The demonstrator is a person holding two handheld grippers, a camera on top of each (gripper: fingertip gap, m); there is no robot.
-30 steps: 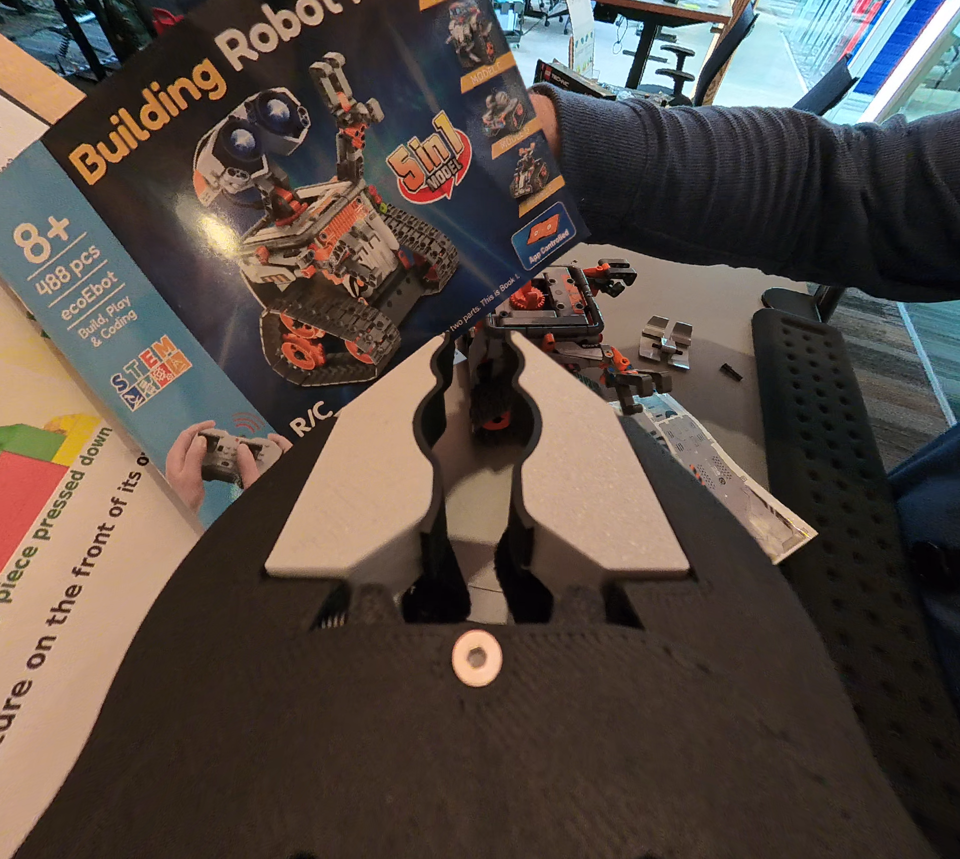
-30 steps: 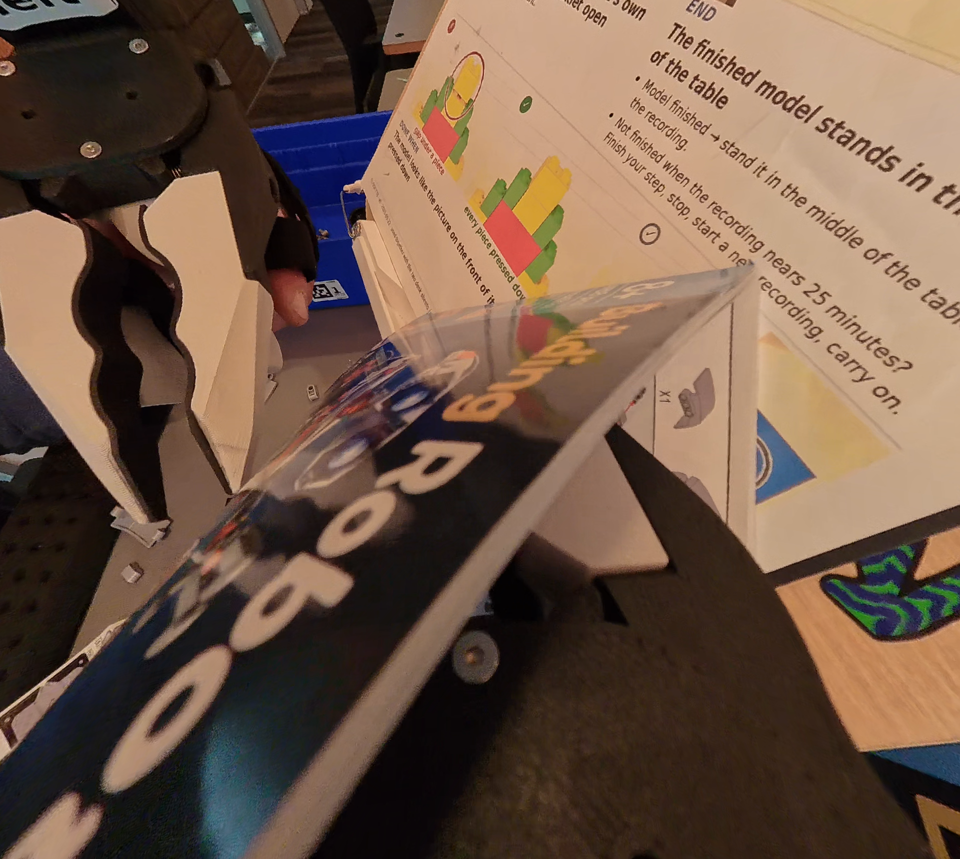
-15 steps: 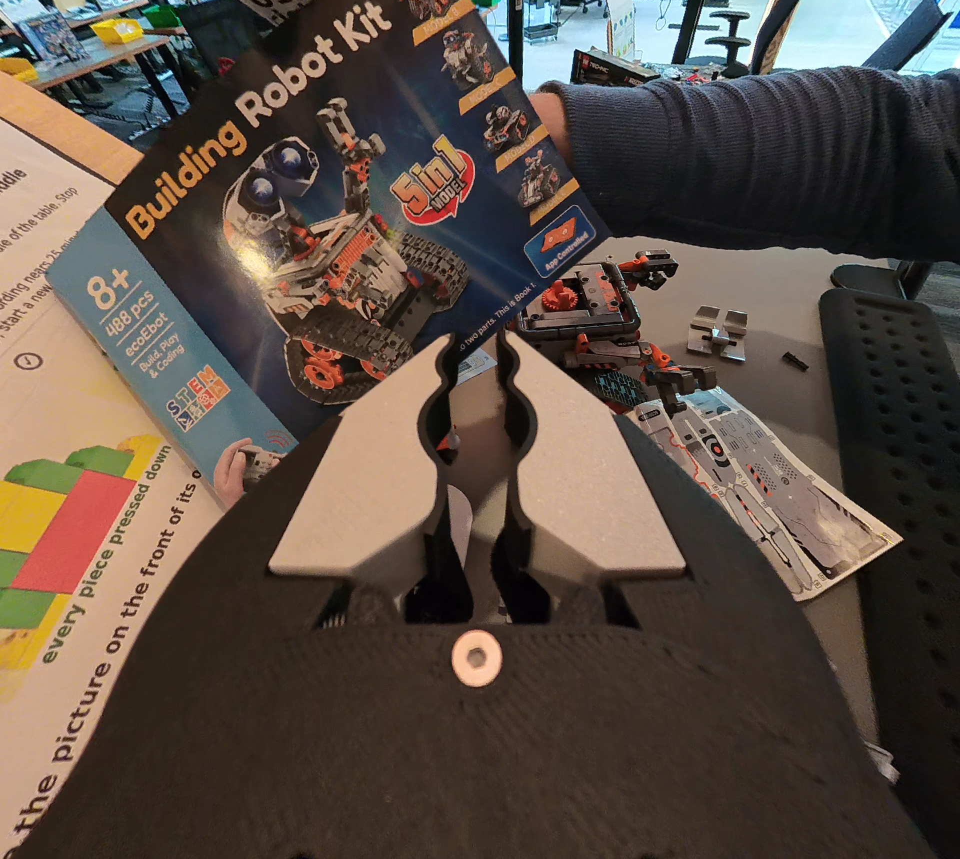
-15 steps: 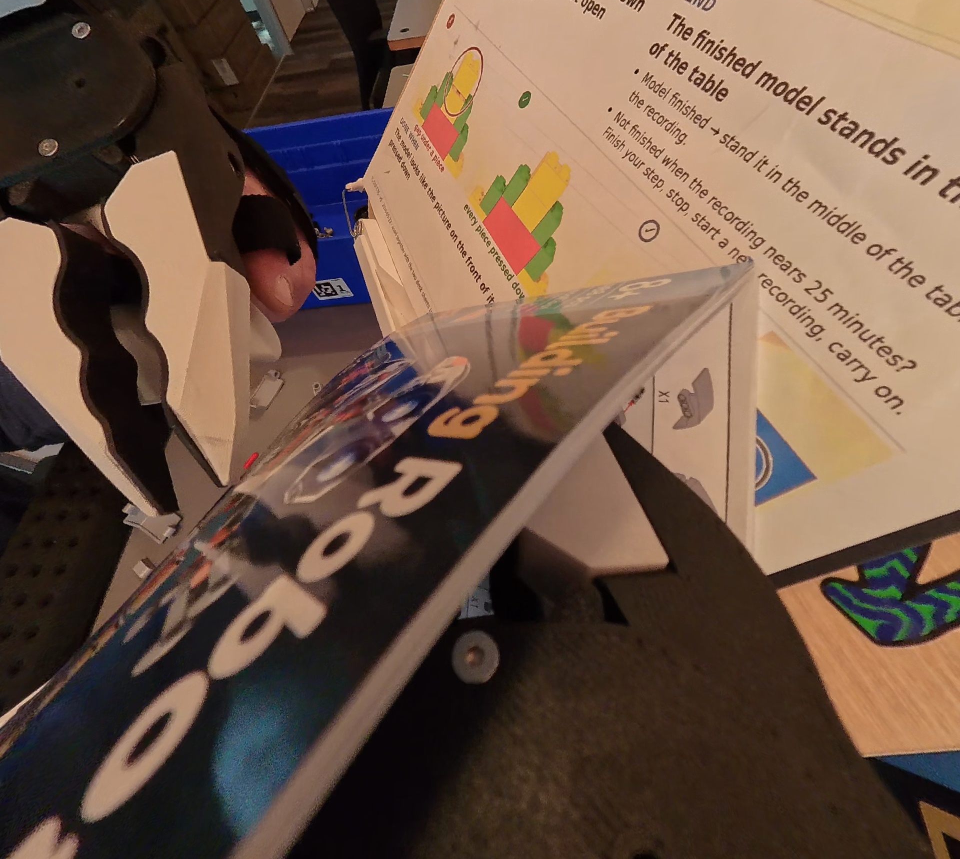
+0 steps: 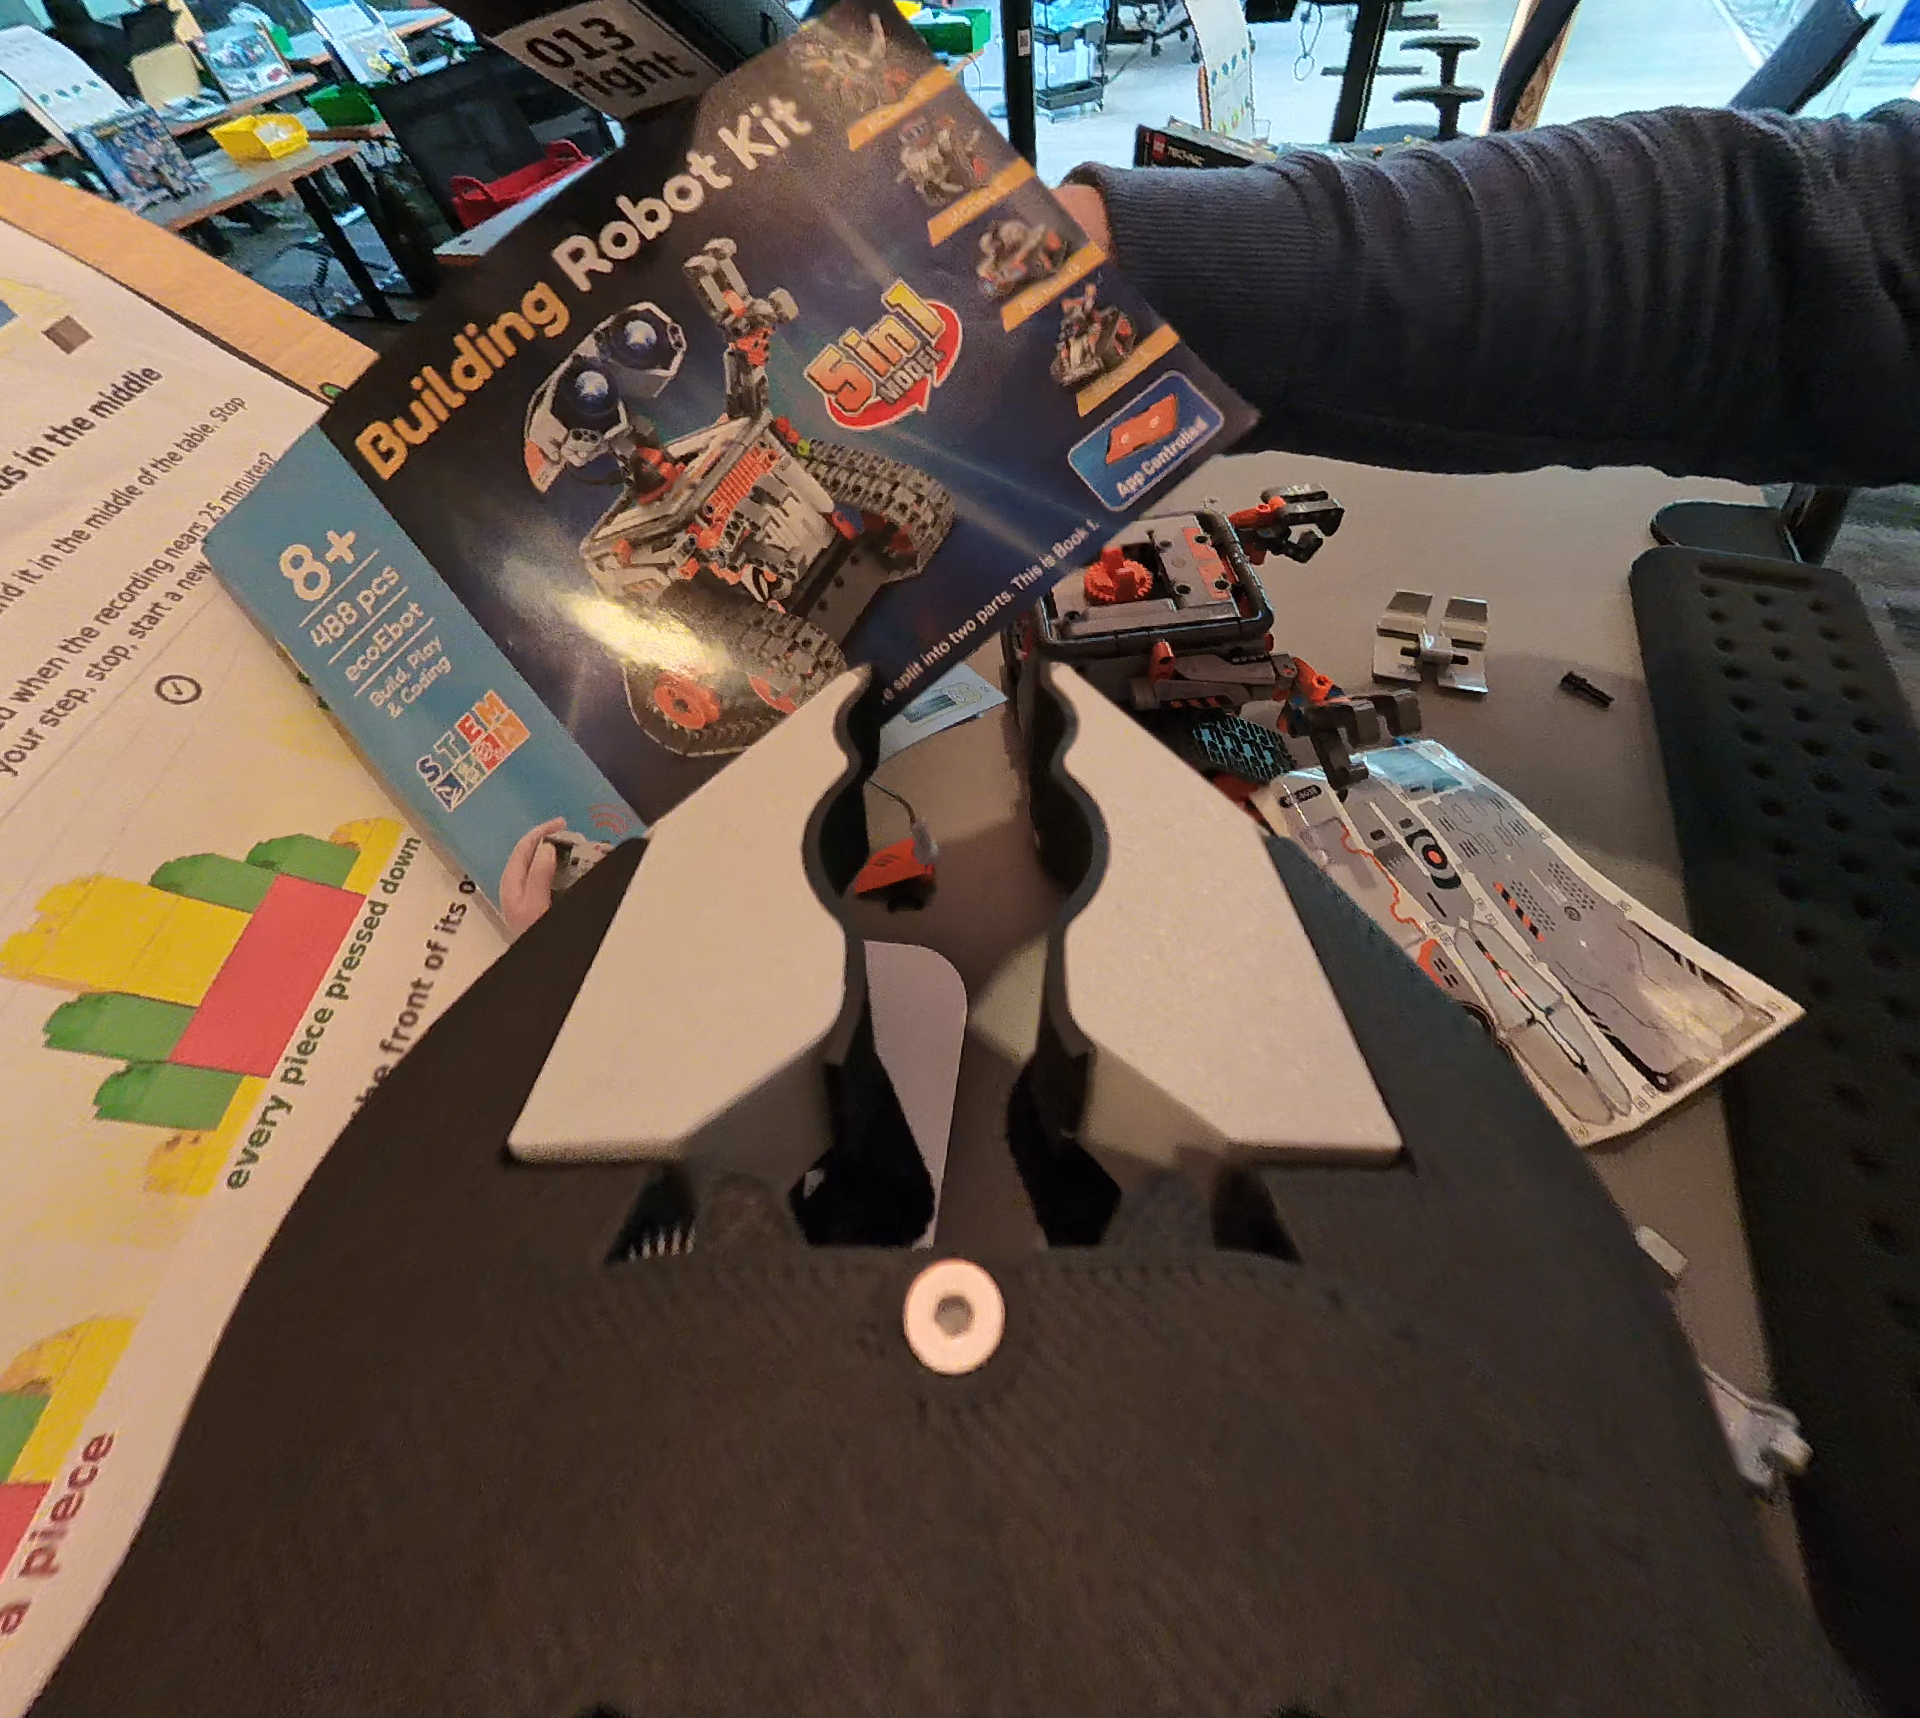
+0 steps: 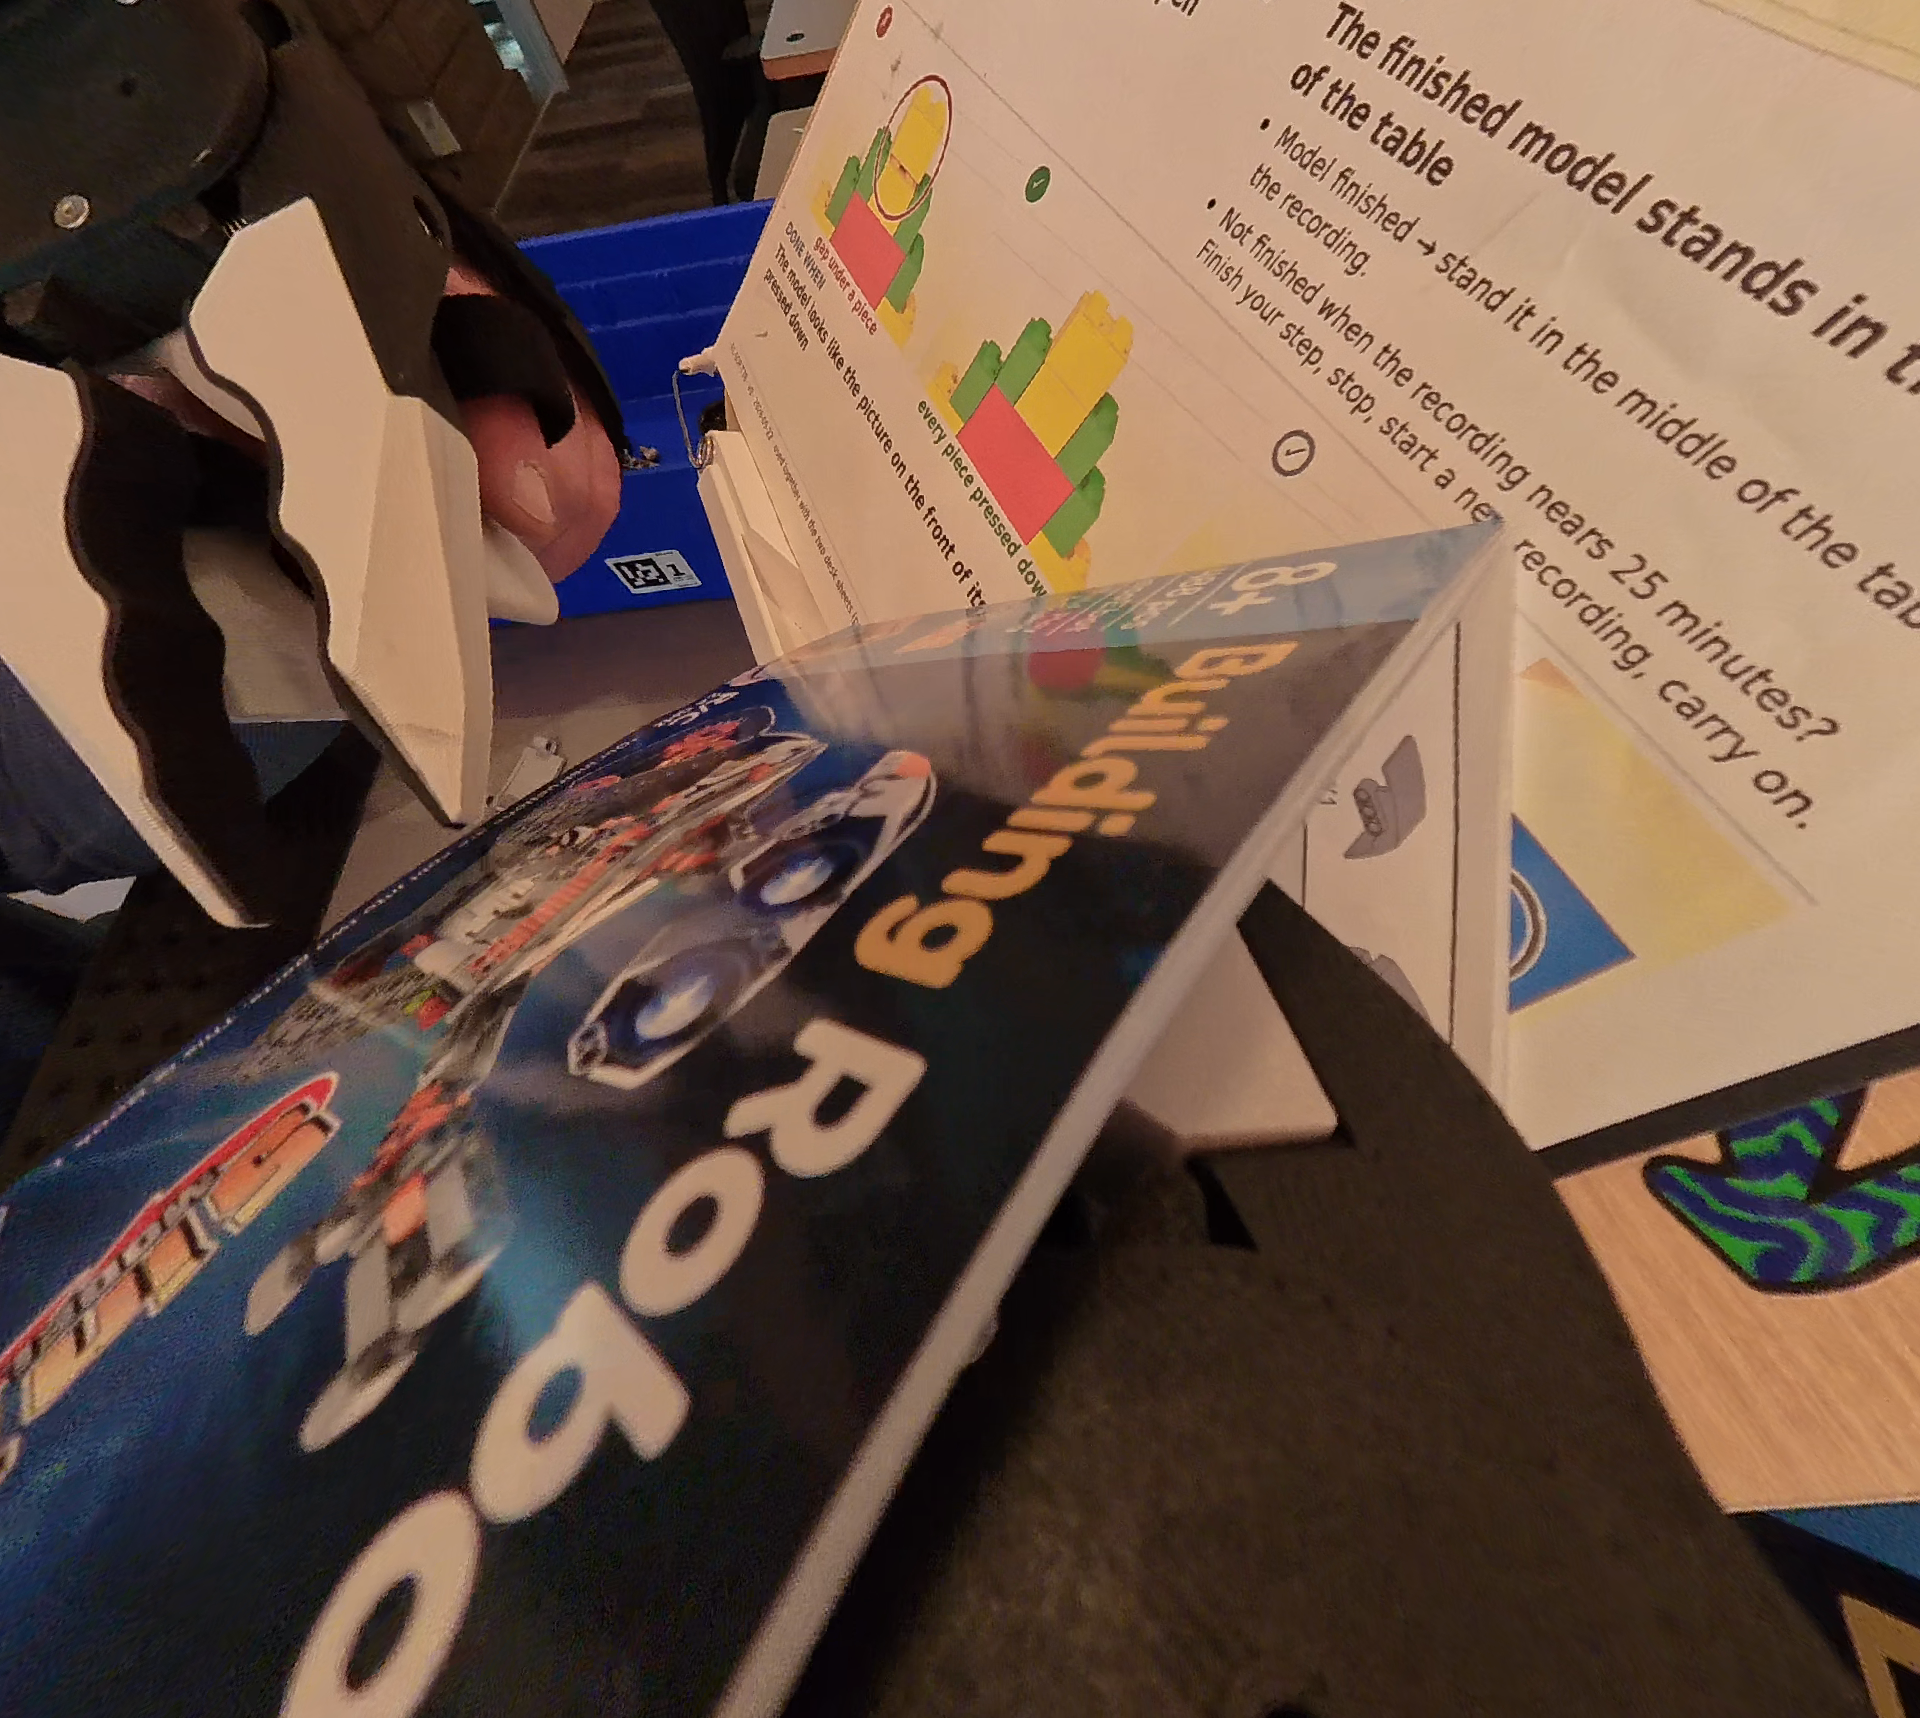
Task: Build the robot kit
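The right gripper [image 6: 1226, 972] clamped a glossy dark-blue instruction booklet [image 5: 748, 442], held tilted at 11 o'clock above the grey table [image 5: 1538, 588]. The left gripper [image 5: 951, 712] hung narrowly parted and empty, a grey-and-orange brick robot model [image 5: 1195, 629] at 1 o'clock.

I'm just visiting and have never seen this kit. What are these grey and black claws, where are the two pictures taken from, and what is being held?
No robot arm here: a person holds one two-finger gripper in each hand, each with a camera looking along its fingers. One picture is from the left gripper, open and empty above the grey table. The other is from the right gripper, which is shut on a glossy blue instruction booklet and is mostly hidden behind it. On the table lie a half-built grey and orange brick robot model and a grey sticker sheet. A white printed instruction board stands beside them.
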